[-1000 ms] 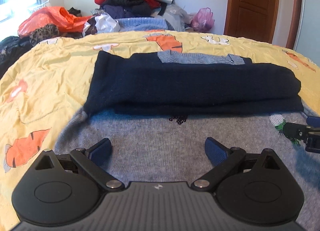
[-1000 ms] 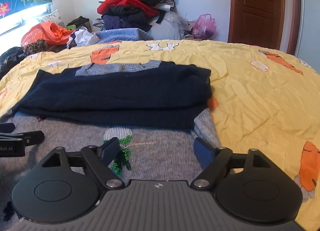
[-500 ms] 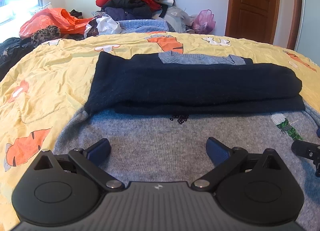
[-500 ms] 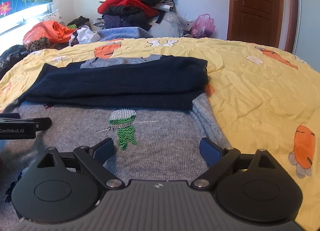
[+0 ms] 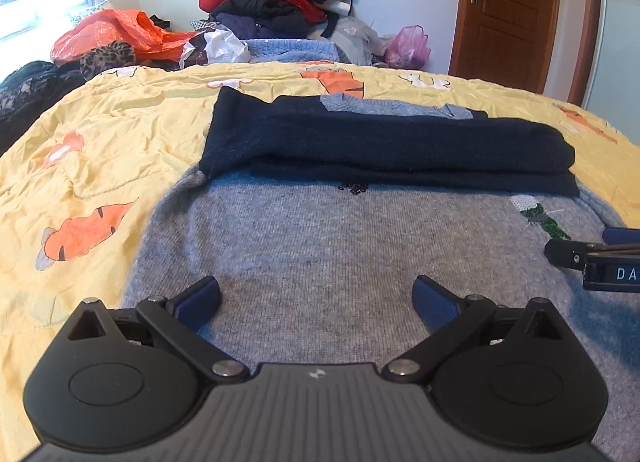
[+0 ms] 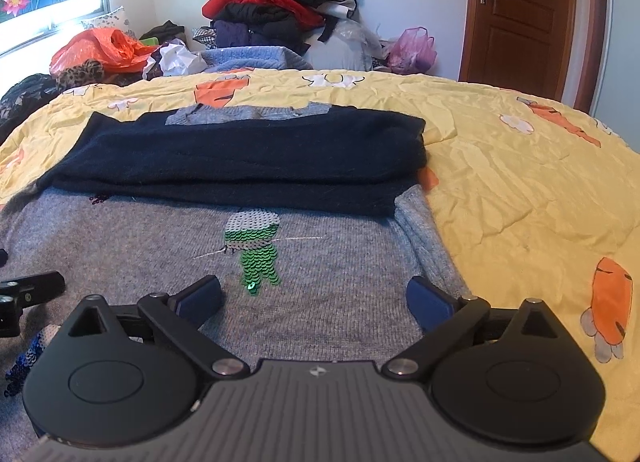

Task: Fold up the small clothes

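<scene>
I had open grey sweater [image 5: 320,246] ahead of both grippers, nothing raised on it. Folded navy sleeves [image 6: 240,158] lay as a low ridge across the far part. Yellow bedspread [image 6: 520,182] was free to the right; clothes pile [image 6: 280,10] blocked the far edge.

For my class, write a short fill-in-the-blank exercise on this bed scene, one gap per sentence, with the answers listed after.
1. The grey sweater lies spread on a bedsheet whose main colour is ____.
2. Folded across the sweater's far part lie its dark ____ sleeves.
3. The sequin figure on the sweater is mostly ____.
4. Nothing is between the fingers of the right hand-held gripper, whose jaws are opening, and the left hand-held gripper is ____.

Answers: yellow; navy; green; open
</scene>
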`<control>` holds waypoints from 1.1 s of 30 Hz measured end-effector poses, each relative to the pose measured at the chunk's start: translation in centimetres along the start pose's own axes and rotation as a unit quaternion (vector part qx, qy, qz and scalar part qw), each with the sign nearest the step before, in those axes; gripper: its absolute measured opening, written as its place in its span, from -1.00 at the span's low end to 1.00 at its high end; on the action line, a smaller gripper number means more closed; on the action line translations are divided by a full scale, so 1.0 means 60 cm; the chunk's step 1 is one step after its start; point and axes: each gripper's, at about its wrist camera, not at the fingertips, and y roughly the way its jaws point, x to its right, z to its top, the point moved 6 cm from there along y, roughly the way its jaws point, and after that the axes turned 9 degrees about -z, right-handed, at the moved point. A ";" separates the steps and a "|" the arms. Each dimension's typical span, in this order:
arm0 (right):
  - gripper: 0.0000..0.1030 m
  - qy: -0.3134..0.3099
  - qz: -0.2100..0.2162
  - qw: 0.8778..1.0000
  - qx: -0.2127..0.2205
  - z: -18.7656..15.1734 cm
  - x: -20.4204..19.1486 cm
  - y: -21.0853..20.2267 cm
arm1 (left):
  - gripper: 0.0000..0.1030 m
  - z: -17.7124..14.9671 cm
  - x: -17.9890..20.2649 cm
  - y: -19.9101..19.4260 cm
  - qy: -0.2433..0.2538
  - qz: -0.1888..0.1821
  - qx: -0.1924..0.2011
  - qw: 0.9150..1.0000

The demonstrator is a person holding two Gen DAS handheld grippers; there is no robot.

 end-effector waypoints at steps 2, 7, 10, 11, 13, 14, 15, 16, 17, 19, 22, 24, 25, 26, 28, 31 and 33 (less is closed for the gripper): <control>0.95 -0.001 -0.001 1.000 0.000 -0.001 -0.001 0.000 | 1.00 0.001 0.003 0.002 0.004 0.004 -0.002 1.000; 0.95 -0.004 -0.004 1.000 -0.001 -0.001 -0.002 -0.001 | 1.00 0.001 0.004 0.003 0.007 0.004 -0.004 1.000; 0.98 -0.004 -0.009 1.000 -0.005 -0.004 -0.002 -0.004 | 1.00 0.001 0.004 0.002 0.006 0.002 -0.003 1.000; 0.99 -0.004 -0.010 1.000 -0.008 -0.006 -0.001 -0.007 | 1.00 0.001 0.004 0.002 0.007 0.002 -0.004 1.000; 0.99 0.001 -0.010 1.000 -0.011 -0.016 0.002 -0.020 | 1.00 0.001 0.004 0.002 0.007 0.002 -0.004 1.000; 0.99 -0.001 -0.006 1.000 -0.009 -0.023 0.003 -0.028 | 1.00 0.001 0.004 0.001 0.007 0.002 -0.004 1.000; 0.99 -0.004 -0.003 1.000 -0.007 -0.029 0.003 -0.035 | 1.00 0.001 0.004 0.002 0.007 0.003 -0.004 1.000; 0.99 -0.005 -0.001 1.000 -0.006 -0.033 0.004 -0.039 | 1.00 0.001 0.005 0.002 0.008 0.003 -0.004 1.000; 0.99 -0.003 0.001 1.000 -0.006 -0.034 0.005 -0.041 | 1.00 0.001 0.005 0.002 0.009 0.003 -0.005 1.000; 0.99 -0.001 0.002 1.000 -0.007 -0.035 0.007 -0.042 | 1.00 0.001 0.007 0.002 0.013 0.006 -0.008 1.000; 0.99 -0.009 -0.006 1.000 -0.008 -0.036 0.003 -0.043 | 1.00 -0.001 0.008 -0.002 0.017 0.009 -0.011 1.000; 0.99 -0.008 -0.008 1.000 -0.008 -0.041 0.004 -0.050 | 1.00 -0.005 0.008 -0.009 0.014 0.016 -0.016 1.000; 0.99 -0.007 -0.009 1.000 -0.008 -0.044 0.006 -0.053 | 1.00 -0.009 0.008 -0.014 0.010 0.020 -0.019 1.000; 0.99 -0.006 -0.010 1.000 -0.008 -0.047 0.008 -0.057 | 1.00 -0.013 0.009 -0.021 0.006 0.021 -0.022 1.000; 0.99 -0.005 -0.011 1.000 -0.009 -0.051 0.010 -0.062 | 1.00 -0.025 0.013 -0.035 0.005 0.021 -0.025 0.999; 1.00 -0.007 -0.017 1.000 -0.010 -0.056 0.009 -0.067 | 1.00 -0.043 0.019 -0.055 0.006 0.017 -0.024 1.000; 1.00 -0.006 -0.018 1.000 -0.009 -0.058 0.009 -0.070 | 1.00 -0.053 0.021 -0.068 0.008 0.014 -0.021 1.000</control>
